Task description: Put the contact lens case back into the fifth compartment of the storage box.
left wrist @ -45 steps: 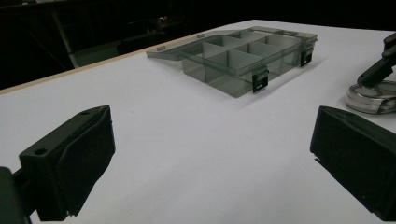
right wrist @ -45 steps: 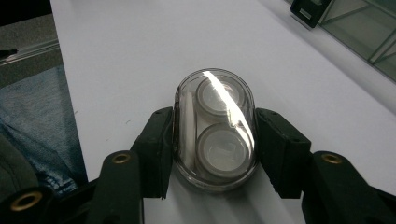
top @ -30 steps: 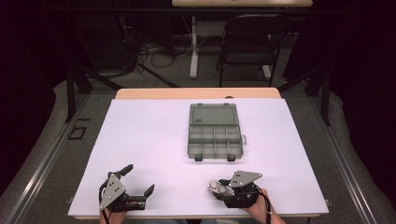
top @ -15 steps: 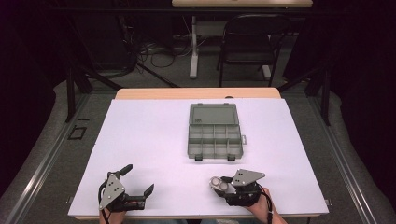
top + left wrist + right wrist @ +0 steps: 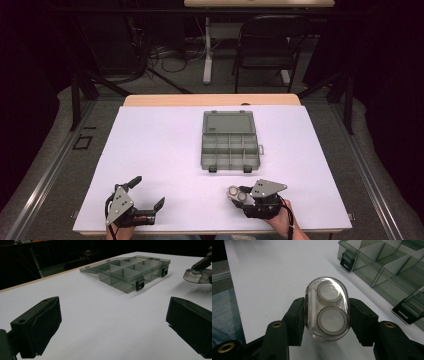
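A clear oval contact lens case (image 5: 327, 310) with two round grey caps sits between the jaws of my right gripper (image 5: 327, 320), which is shut on its sides. From above, that gripper (image 5: 239, 196) rests near the table's front edge with the case (image 5: 237, 194) pointing left. An open grey divided organizer box (image 5: 229, 144) lies in the middle of the white table, lid folded back. My left gripper (image 5: 147, 192) rests at the front left, jaws wide apart with nothing between them. In the left gripper view the box (image 5: 130, 272) lies ahead and the case (image 5: 197, 275) at the right edge.
The white table (image 5: 150, 145) has a wooden strip along its far edge. A black folding chair (image 5: 267, 45) and a table leg with cables stand on the floor beyond. The box's black latches (image 5: 348, 261) lie close to the right gripper.
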`<state>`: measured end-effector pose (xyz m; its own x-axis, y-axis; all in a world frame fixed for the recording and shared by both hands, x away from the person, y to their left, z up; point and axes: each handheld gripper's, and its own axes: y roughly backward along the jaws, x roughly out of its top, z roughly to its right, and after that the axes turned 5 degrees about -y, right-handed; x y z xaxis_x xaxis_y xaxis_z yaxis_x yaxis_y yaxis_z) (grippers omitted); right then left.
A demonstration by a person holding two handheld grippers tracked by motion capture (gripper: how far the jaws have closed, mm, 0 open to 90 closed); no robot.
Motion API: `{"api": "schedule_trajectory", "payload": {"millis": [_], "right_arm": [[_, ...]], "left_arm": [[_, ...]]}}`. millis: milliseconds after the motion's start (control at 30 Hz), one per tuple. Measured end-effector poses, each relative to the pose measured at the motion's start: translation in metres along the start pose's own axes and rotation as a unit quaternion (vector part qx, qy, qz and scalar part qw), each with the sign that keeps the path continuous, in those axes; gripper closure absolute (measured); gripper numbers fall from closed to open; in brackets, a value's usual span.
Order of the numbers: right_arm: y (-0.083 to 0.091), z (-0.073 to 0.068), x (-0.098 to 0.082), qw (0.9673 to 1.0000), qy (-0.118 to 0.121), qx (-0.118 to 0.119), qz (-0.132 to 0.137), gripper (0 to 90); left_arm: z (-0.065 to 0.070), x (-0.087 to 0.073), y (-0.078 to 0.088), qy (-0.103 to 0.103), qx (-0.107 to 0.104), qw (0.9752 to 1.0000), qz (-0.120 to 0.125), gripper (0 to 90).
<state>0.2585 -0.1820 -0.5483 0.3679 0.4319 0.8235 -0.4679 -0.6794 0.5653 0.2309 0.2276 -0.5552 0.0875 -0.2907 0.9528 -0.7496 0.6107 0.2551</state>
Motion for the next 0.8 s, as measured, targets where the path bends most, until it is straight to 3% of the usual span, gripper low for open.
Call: {"api": "schedule_trajectory", "payload": {"millis": [800], "right_arm": [[0.005, 0.013, 0.011, 0.9993, -0.006, -0.034, 0.015, 49.3]], "left_arm": [[0.0, 0.0, -0.001, 0.0, 0.001, 1.0, 0.0, 0.1]]}}
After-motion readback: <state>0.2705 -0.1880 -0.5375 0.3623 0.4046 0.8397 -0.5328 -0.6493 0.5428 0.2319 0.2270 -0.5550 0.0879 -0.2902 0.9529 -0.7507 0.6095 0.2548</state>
